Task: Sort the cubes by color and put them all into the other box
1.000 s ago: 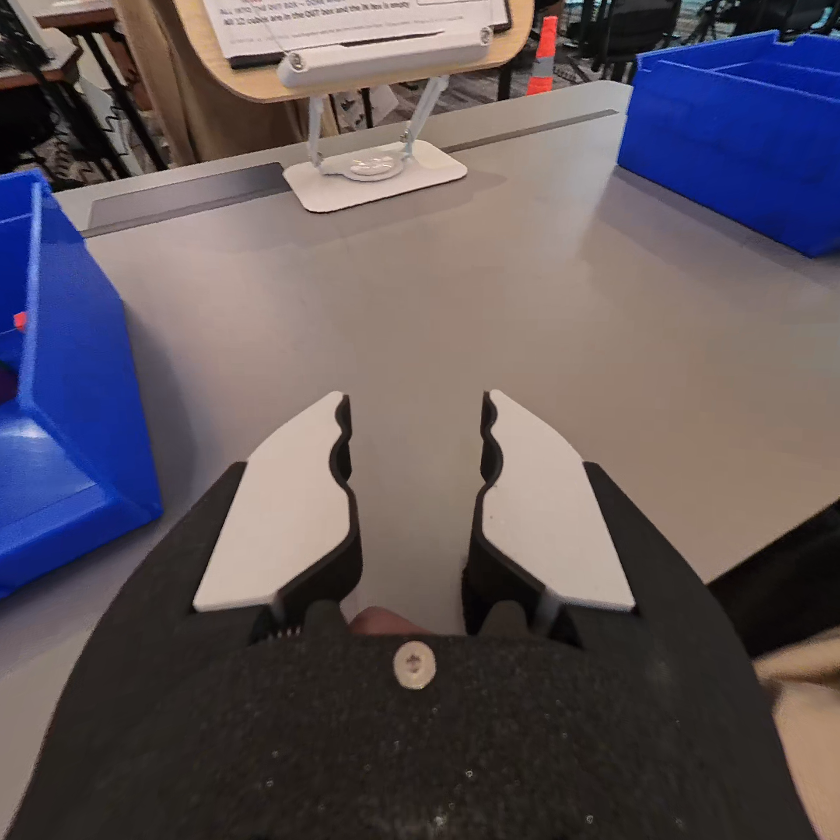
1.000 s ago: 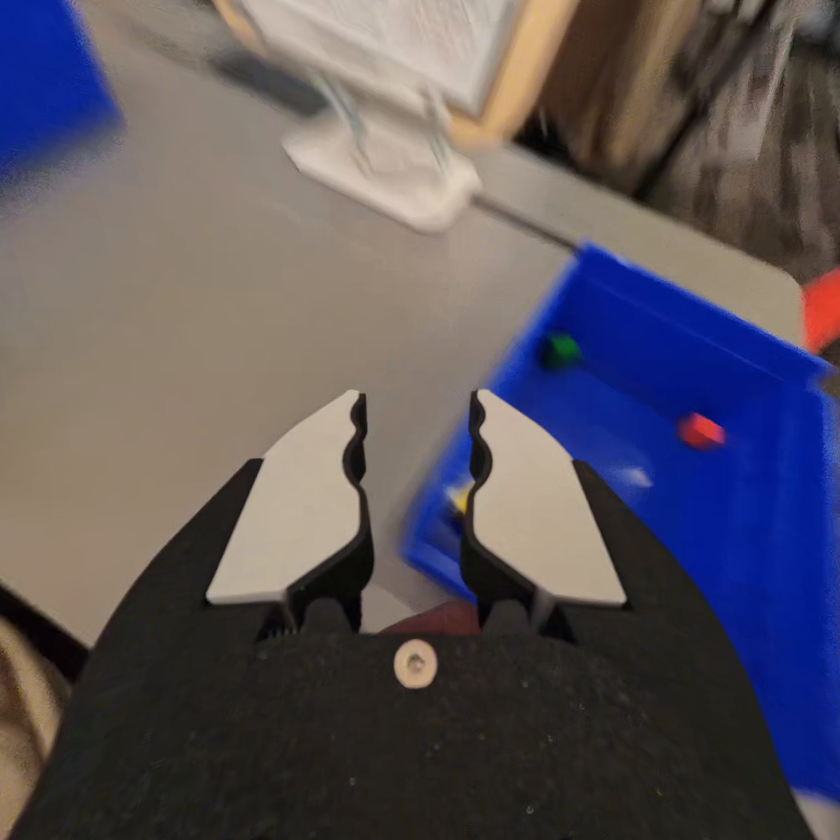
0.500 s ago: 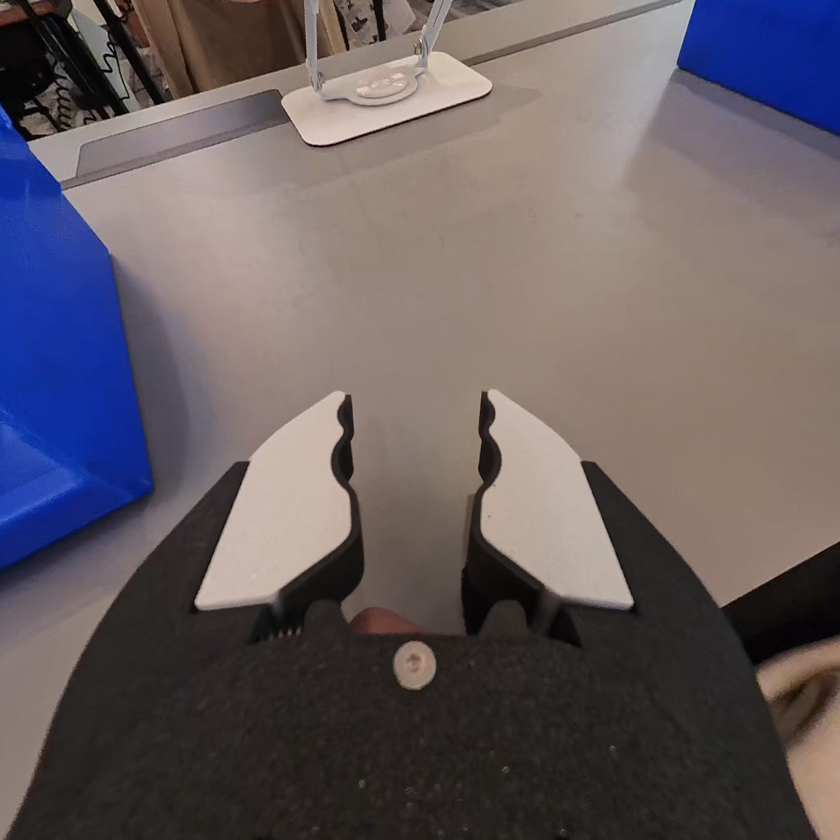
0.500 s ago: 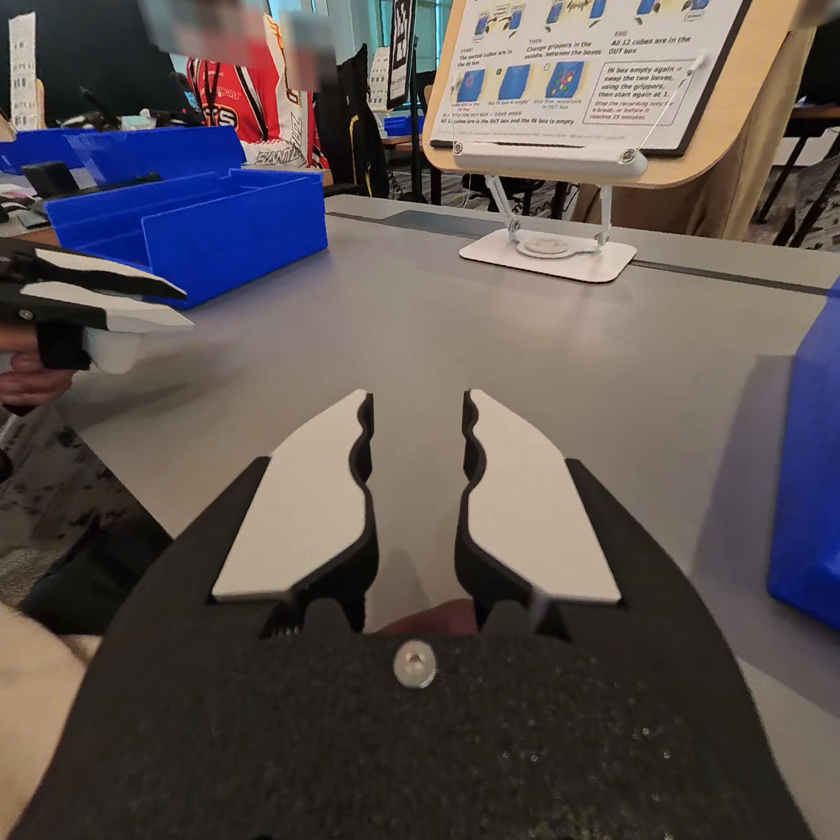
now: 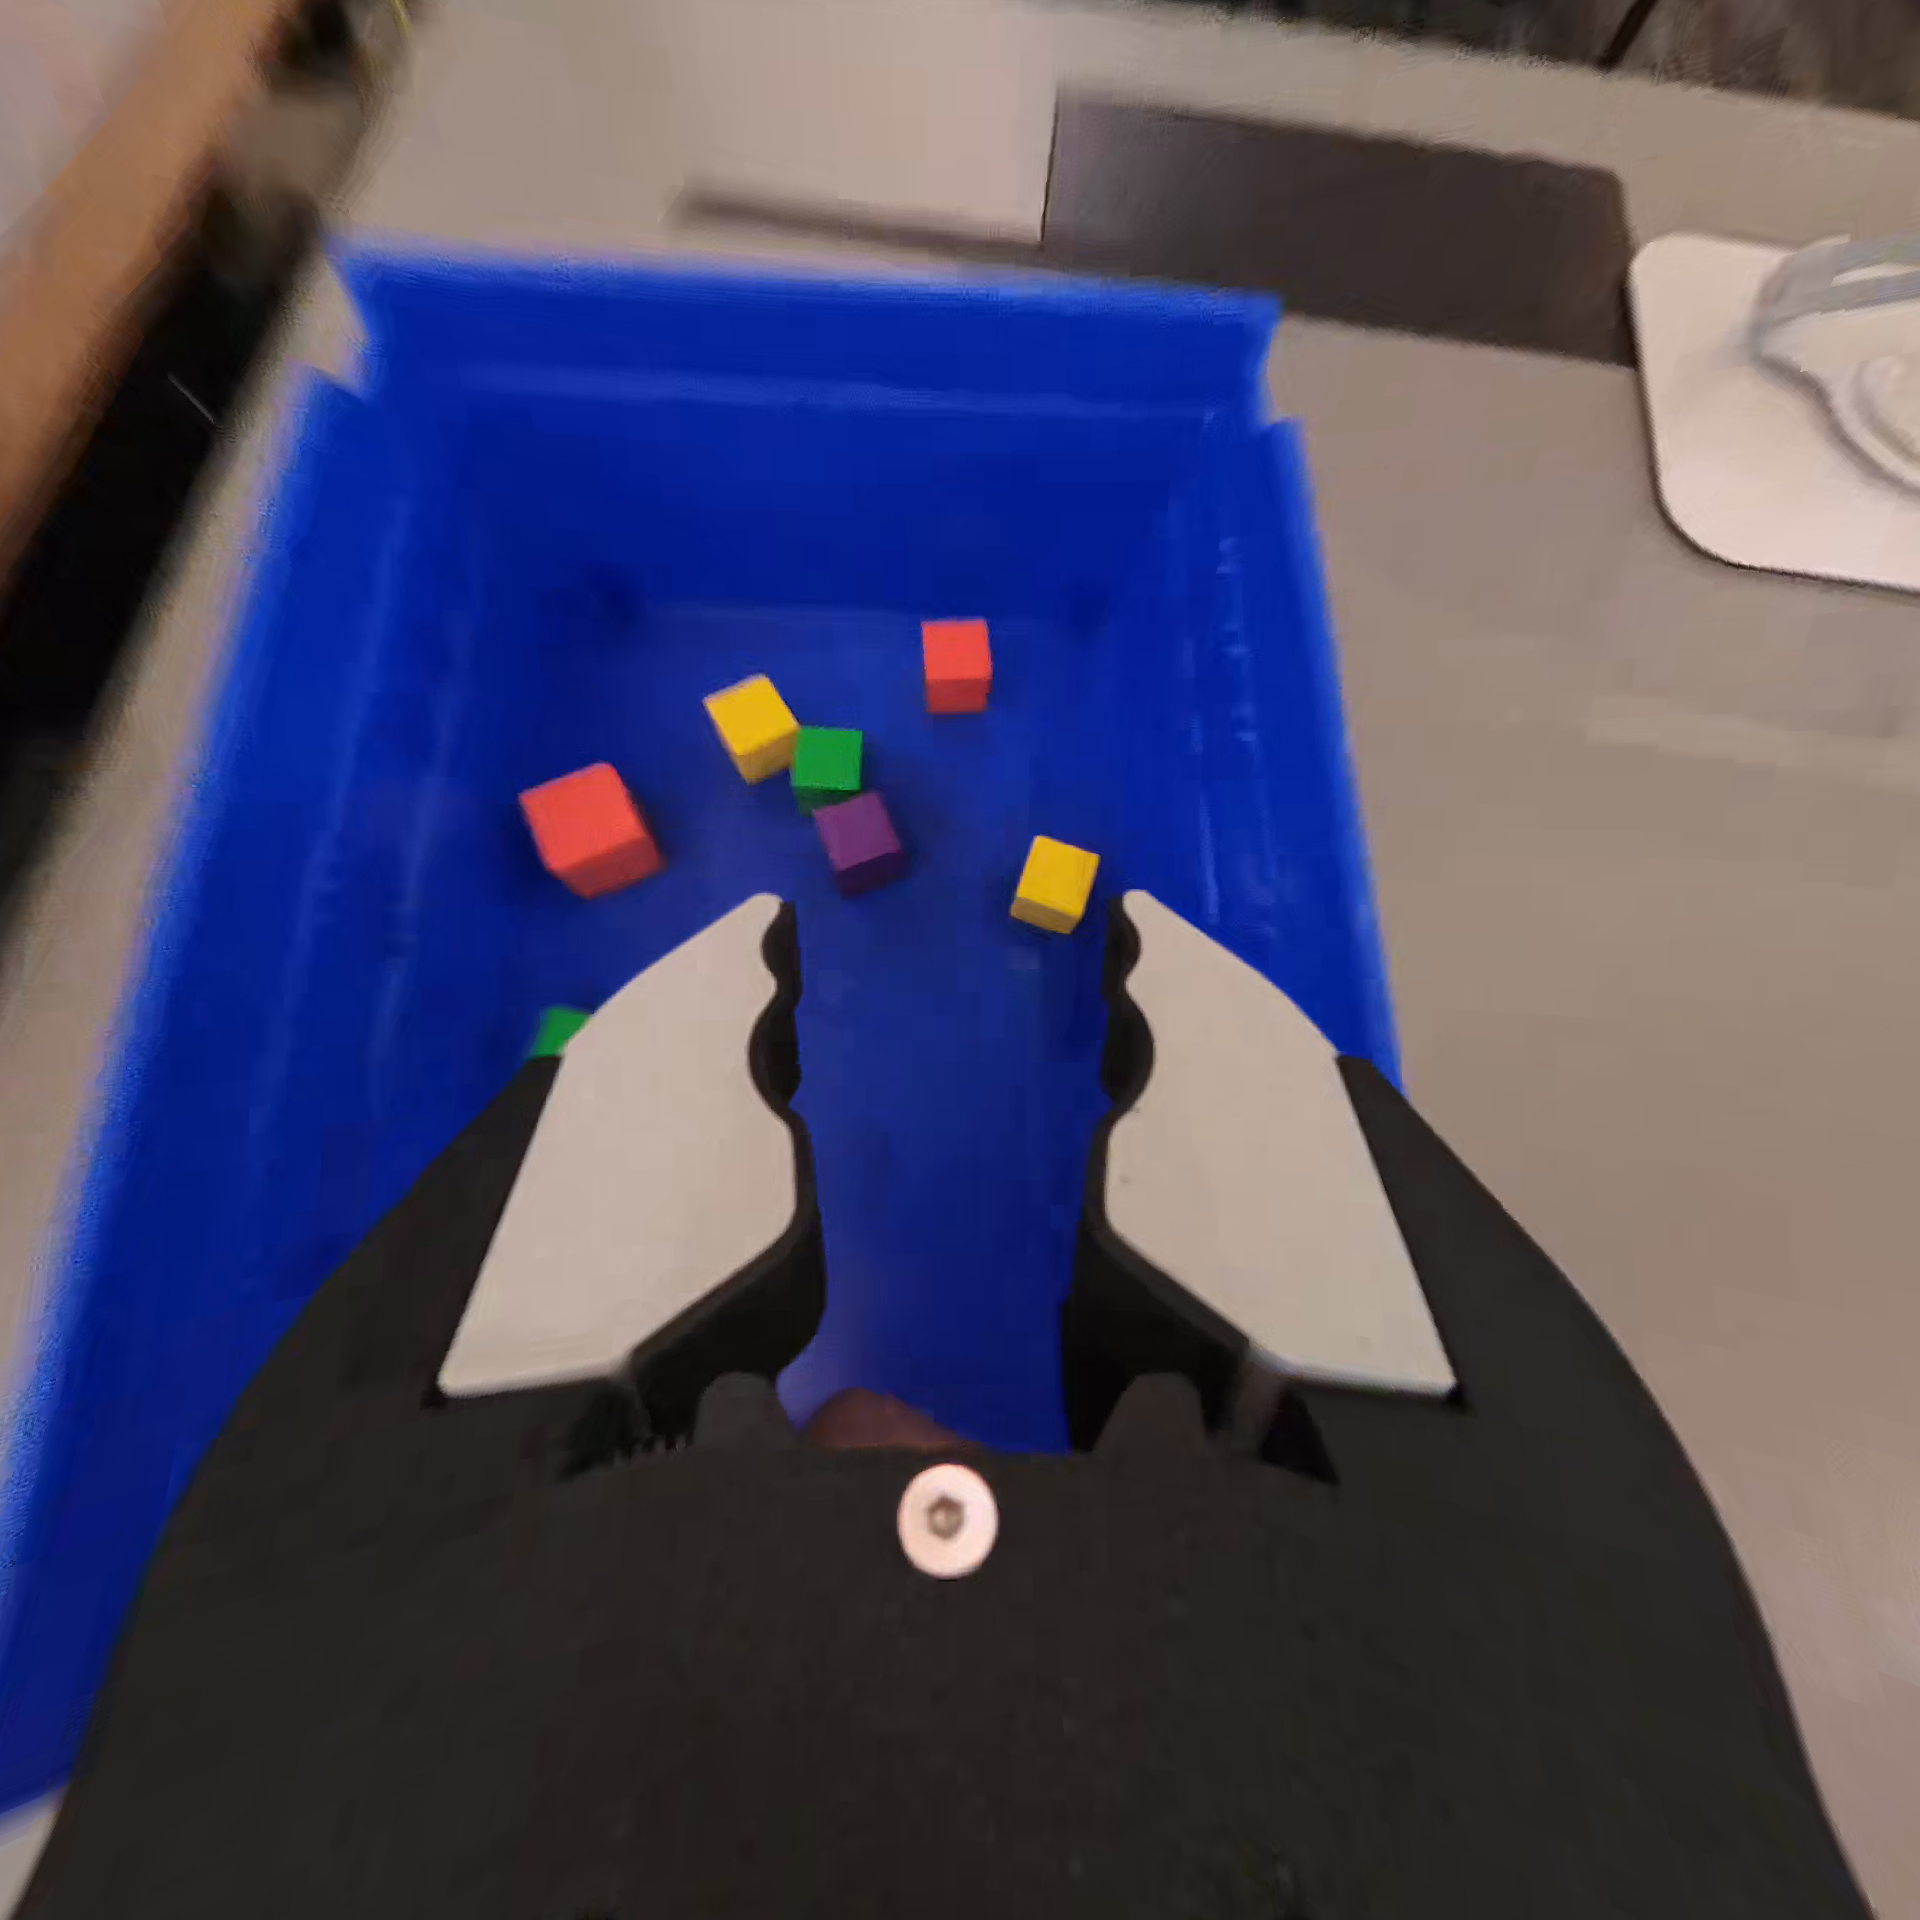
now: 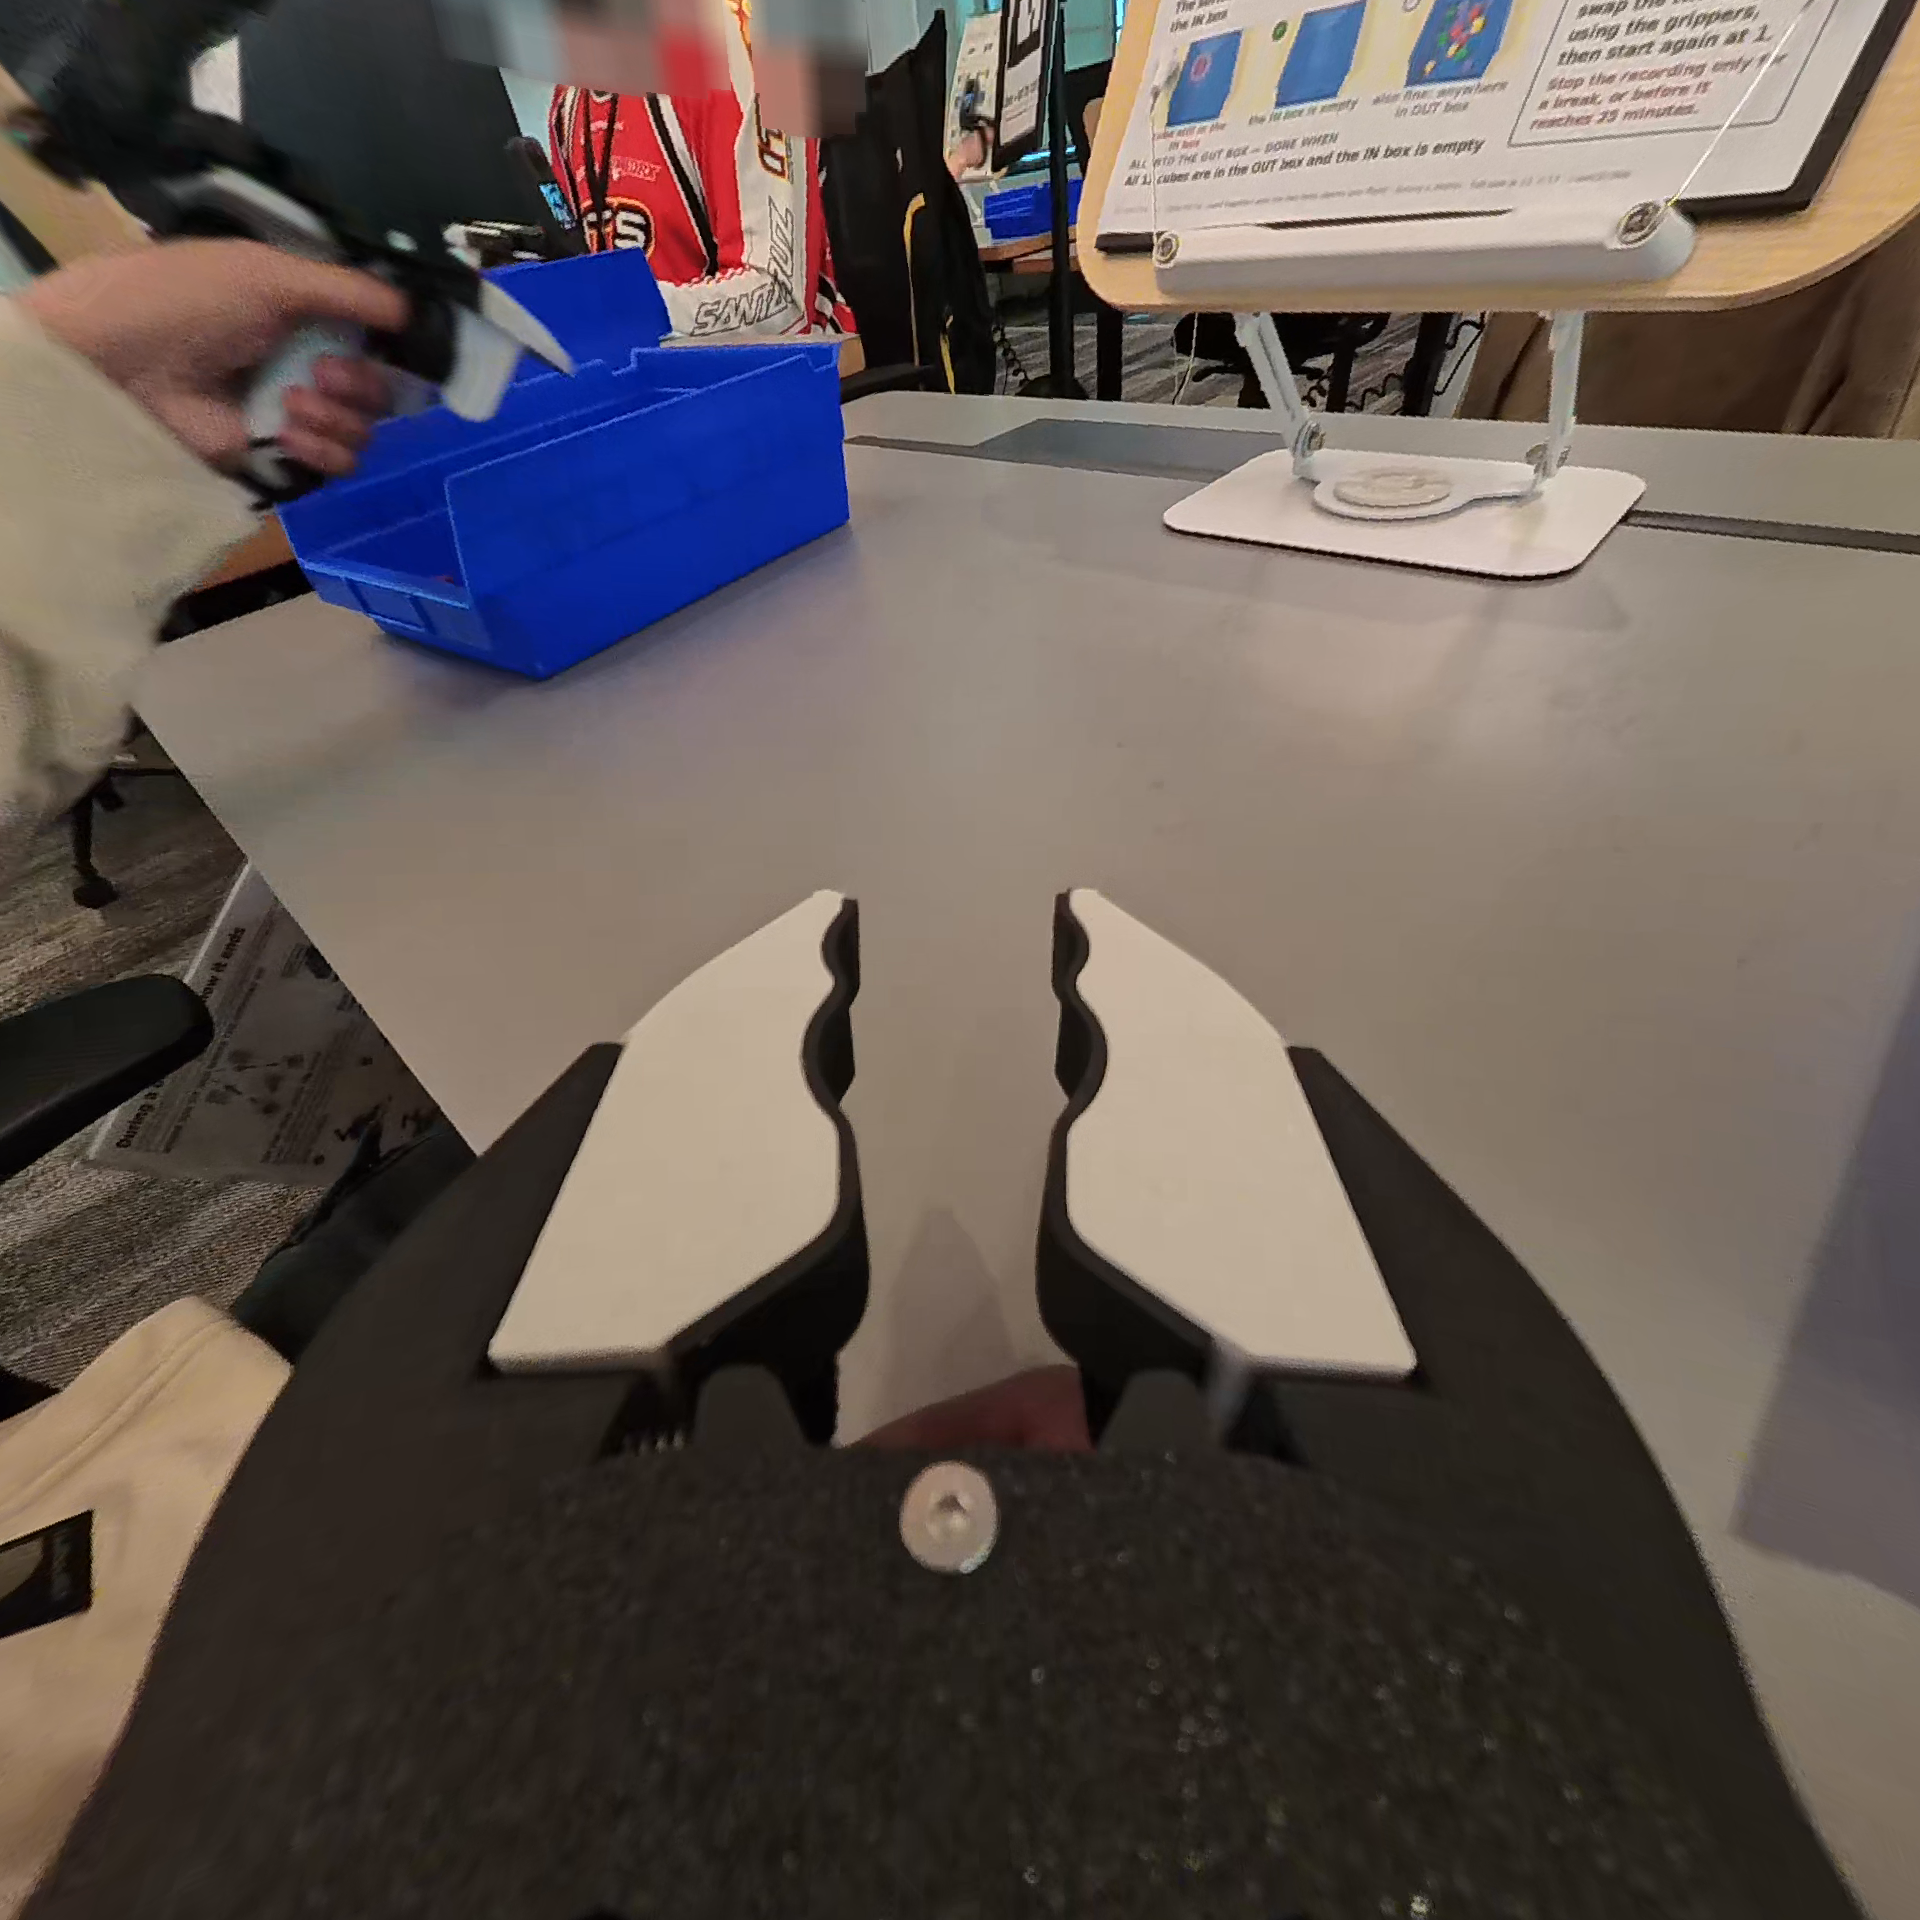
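My left gripper (image 5: 945, 914) is open and empty, held above a blue box (image 5: 312, 790) that holds loose cubes: two red cubes (image 5: 587, 828) (image 5: 956, 663), two yellow cubes (image 5: 750, 725) (image 5: 1054, 883), a green cube (image 5: 827, 761), a purple cube (image 5: 858, 840) and a second green cube (image 5: 561, 1029) partly hidden by my left finger. My right gripper (image 6: 956, 914) is open and empty over bare grey table (image 6: 1351, 831). The same blue box (image 6: 582, 509) shows at the far left in the right wrist view, with the left gripper (image 6: 468, 332) over it.
A white stand base (image 6: 1403, 509) carrying a tilted wooden board with a printed sheet (image 6: 1455, 125) stands at the table's back; its base also shows in the left wrist view (image 5: 1787, 416). A person in a red and white shirt (image 6: 707, 208) is behind the table. The table's left edge (image 6: 312, 935) is near. About 50 centimetres separates my left fingertips from my right.
My left gripper swung left and now looks down into the blue box of cubes. My right gripper turned away from the right box and now faces the table middle.
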`<state>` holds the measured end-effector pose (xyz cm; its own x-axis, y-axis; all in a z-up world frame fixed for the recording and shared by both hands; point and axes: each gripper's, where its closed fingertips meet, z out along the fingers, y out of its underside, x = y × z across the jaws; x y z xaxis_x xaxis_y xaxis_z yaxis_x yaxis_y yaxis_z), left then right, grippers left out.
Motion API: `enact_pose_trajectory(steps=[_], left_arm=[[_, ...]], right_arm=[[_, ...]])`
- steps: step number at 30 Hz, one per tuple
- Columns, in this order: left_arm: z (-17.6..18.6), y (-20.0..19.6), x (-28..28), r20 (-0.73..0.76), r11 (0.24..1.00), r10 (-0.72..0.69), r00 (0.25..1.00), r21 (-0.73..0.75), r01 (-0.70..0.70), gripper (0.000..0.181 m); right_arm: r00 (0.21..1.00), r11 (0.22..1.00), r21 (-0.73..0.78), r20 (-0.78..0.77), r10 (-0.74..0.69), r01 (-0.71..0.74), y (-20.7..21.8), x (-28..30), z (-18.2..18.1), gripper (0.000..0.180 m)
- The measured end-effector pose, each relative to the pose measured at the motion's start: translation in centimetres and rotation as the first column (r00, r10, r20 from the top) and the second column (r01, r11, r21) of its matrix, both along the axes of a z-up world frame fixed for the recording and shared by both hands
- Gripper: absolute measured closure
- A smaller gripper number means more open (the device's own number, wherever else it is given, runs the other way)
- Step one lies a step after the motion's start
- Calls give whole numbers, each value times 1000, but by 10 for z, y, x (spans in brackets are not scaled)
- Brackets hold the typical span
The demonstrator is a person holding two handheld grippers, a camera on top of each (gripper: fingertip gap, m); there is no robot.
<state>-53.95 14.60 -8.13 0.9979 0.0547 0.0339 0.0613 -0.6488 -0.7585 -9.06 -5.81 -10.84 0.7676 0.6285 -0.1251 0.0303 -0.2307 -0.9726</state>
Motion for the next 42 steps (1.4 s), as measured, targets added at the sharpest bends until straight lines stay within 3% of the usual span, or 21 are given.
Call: enact_pose_trajectory(steps=[4,7,10,13,16,19,23,27,31,35,37,38,40,42], left_arm=[[-66,44,-11,231,970,135,963,-227,-82,122],[-91,55,-26,158,943,206,966,-297,-153,124],[-103,57,-39,55,924,239,970,-320,-209,158],[-100,49,-39,4,920,203,979,-342,-190,158],[-68,43,-33,5,964,145,989,-226,-140,158],[-6,24,-3,19,1000,1,1000,26,-2,158],[59,-38,51,-111,917,-138,984,361,169,159],[47,-91,89,-263,879,-154,953,403,253,159],[16,-112,116,-220,882,-257,941,344,321,159],[13,-113,137,-193,862,-342,920,326,389,159],[17,-119,176,-61,800,-514,856,326,504,159],[21,-127,204,54,741,-633,772,330,585,159],[37,-147,258,294,615,-789,540,376,693,159],[54,-164,299,482,520,-822,304,415,747,159]], right_arm=[[1000,999,-31,-6,18,-18,-1,0,-4,144],[1000,999,-37,-1,24,-24,-3,2,-5,145],[1000,999,-31,24,15,-14,-4,6,-6,145],[1000,999,-33,22,16,-16,-4,8,-5,145],[1000,1000,-29,22,9,-8,-3,11,-4,147],[1000,1000,-27,16,-3,3,0,15,-3,148],[999,999,8,27,-32,32,3,19,1,149],[997,998,25,43,-59,58,6,21,1,150],[997,998,17,49,-57,56,7,19,-1,149],[999,999,18,45,-31,30,8,12,3,148],[997,996,84,73,13,-19,11,2,16,145],[994,989,140,106,40,-55,13,-5,26,143],[976,945,289,192,101,-154,14,-25,51,140],[946,874,416,298,131,-252,15,-47,69,139]])
